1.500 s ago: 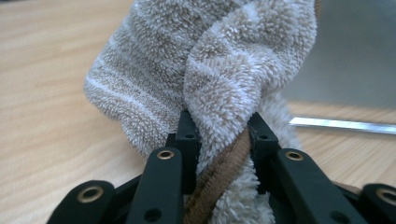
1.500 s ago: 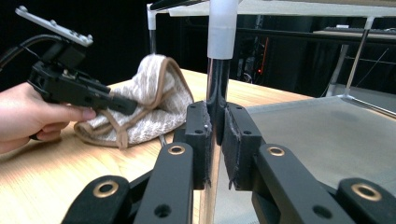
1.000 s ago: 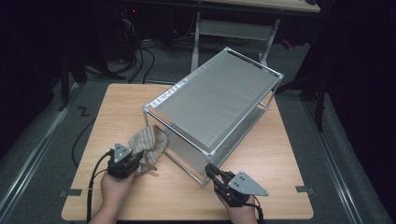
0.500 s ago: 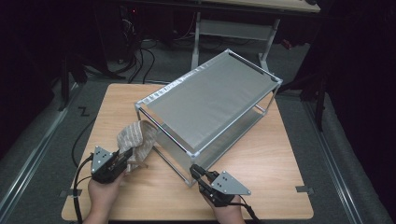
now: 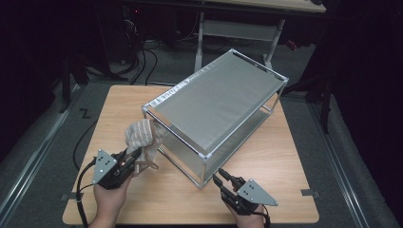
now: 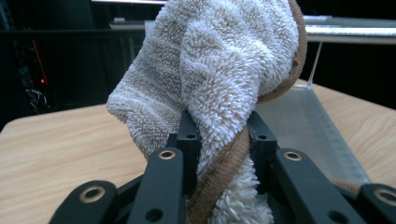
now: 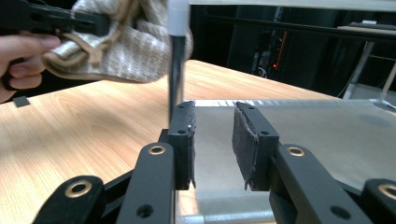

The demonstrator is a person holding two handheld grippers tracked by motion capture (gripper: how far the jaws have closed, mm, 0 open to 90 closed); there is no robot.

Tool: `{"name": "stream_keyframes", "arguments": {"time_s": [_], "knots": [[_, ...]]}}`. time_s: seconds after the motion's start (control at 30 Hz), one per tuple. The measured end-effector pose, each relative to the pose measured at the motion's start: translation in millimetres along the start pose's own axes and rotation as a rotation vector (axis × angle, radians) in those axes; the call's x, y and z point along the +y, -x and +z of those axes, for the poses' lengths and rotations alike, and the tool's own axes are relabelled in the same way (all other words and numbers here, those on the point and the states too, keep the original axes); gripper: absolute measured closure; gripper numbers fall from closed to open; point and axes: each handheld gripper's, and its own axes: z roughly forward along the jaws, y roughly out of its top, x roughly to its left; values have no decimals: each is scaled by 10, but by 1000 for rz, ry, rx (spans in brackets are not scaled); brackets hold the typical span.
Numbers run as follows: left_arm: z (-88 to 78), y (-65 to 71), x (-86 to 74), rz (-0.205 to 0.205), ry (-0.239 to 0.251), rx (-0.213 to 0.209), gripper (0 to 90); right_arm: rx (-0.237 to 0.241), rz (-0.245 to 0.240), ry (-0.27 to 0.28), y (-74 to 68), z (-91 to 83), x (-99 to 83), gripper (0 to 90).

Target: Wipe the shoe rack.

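A beige striped towel [image 5: 142, 137] hangs bunched above the wooden table [image 5: 119, 109], beside the left front edge of a metal rack [image 5: 218, 102] with a grey shelf top. My left gripper [image 5: 135, 154] is shut on the towel. In the left gripper view a brown-edged fold of the towel [image 6: 224, 70] is pinched by the left gripper [image 6: 224, 135]. My right gripper [image 5: 218, 178] sits just in front of the rack's near corner post [image 7: 176, 60]. Its jaws have just been opening, and the right gripper [image 7: 214, 126] holds nothing, with the post just left of its left jaw.
The rack lies diagonally across the table, its lower shelf [image 7: 303, 126] level with my right jaws. Bare wood lies to the left and along the front edge. Cables [image 5: 142, 57] and a stand's legs [image 5: 199, 42] are on the dark floor behind the table.
The left gripper has raised the towel off the table. The right gripper's jaws have parted at the rack's front corner. The rack shifted slightly left and came back.
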Motion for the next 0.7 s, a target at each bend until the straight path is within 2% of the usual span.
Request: {"name": "stream_keyframes", "arguments": {"time_s": [0.1,0.23,0.4,0.47,0.63,0.7], "knots": [[-41,23,52,8,22,-3,726,-17,-6,-1,10,-7,-42,690],[-79,41,147,15,63,-5,726,-12,4,1,9,-6,-53,688],[-113,46,355,8,131,-16,726,-11,6,10,1,-1,-46,687],[-105,55,433,20,155,-19,726,-12,8,7,4,1,-49,687],[-2,86,561,45,163,-29,726,-11,7,9,3,0,-50,687],[73,95,578,58,144,-32,726,-13,11,7,5,-2,-53,687]]}}
